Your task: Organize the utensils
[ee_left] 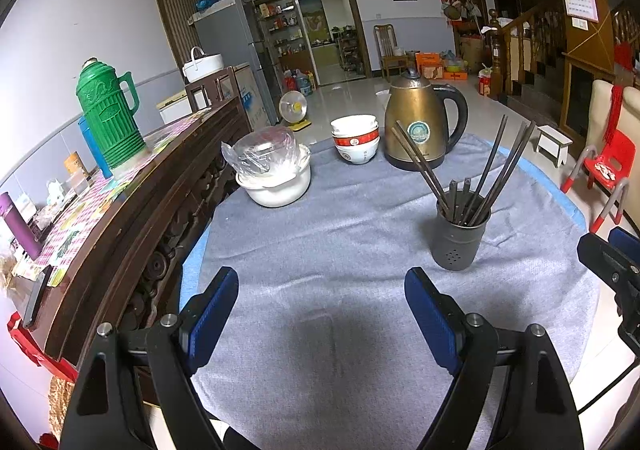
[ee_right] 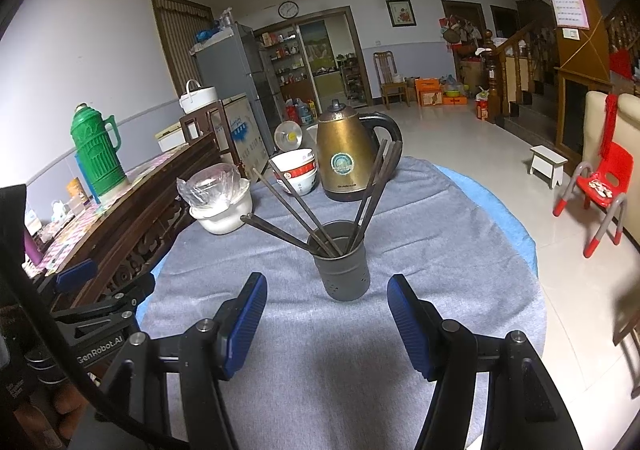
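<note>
**Both tools hanging apart over the cloth, chopsticks standing in their holder**

The left tool [ee_left: 320, 298] is hovering low over the grey cloth [ee_left: 340, 242] that is covering the round bench [ee_right: 516, 226], its blue-padded jaws standing wide apart with nothing between them but bare fabric. The right tool [ee_right: 326, 310] is doing likewise, its jaws parted somewhat less widely and gripping nothing; the dark cylindrical holder [ee_right: 343, 270] is standing upright on the cloth just ahead of its fingertips, not touched by either pad.

Dark chopsticks [ee_right: 296, 210] are leaning out of the holder in two loose fans, some tilting left and some right. From the left wrist view the holder [ee_left: 460, 238] is sitting ahead and to the right of the left tool, and part of the right tool [ee_left: 612, 262] is showing at the frame's right edge.

Farther back on the bench, a brass-coloured electric kettle [ee_left: 420, 126] is standing behind the holder, a stack of white bowls with a red band [ee_left: 355, 138] is sitting just left of the kettle, and a white pot with a plastic-wrapped glass lid [ee_left: 276, 170] is resting further left. A green thermos [ee_left: 110, 114] is standing on the dark wooden sideboard [ee_left: 132, 218] beside the bench.
</note>
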Demonstrator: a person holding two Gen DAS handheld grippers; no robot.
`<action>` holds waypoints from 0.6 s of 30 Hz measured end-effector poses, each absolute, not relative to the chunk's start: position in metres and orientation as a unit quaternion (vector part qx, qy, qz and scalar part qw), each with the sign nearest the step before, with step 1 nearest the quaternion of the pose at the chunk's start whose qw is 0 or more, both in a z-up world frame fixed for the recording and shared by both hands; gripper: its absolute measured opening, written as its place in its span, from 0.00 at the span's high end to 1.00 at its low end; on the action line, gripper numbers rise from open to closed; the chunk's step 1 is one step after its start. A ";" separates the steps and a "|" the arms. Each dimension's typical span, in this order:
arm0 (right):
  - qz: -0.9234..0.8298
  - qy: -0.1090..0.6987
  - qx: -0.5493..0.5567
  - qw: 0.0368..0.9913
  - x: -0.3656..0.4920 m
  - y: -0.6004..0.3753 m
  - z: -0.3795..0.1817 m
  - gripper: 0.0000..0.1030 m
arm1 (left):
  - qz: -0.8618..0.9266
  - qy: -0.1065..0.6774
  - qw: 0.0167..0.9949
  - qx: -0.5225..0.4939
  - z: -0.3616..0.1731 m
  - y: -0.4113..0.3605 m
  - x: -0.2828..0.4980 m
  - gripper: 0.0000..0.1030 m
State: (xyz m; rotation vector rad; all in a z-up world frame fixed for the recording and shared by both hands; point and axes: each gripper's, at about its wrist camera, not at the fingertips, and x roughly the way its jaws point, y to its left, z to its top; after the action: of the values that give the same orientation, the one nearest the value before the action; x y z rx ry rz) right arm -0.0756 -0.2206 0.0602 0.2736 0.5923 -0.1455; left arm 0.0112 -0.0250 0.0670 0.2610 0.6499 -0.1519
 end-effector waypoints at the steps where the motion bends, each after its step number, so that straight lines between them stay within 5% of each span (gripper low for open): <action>1: -0.071 0.291 0.134 0.945 -0.075 -0.221 0.060 0.35 | -0.074 0.318 0.936 0.128 0.066 -0.025 0.012 0.17; 18: -0.074 0.294 0.145 0.942 -0.072 -0.226 0.053 0.35 | -0.071 0.324 0.933 0.140 0.060 -0.030 0.016 0.17</action>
State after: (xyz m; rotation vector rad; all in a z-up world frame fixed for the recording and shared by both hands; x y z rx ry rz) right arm -0.0715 -0.2264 0.0527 0.2955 0.6000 -0.1516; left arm 0.0156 -0.0302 0.0603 0.2871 0.6637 -0.1460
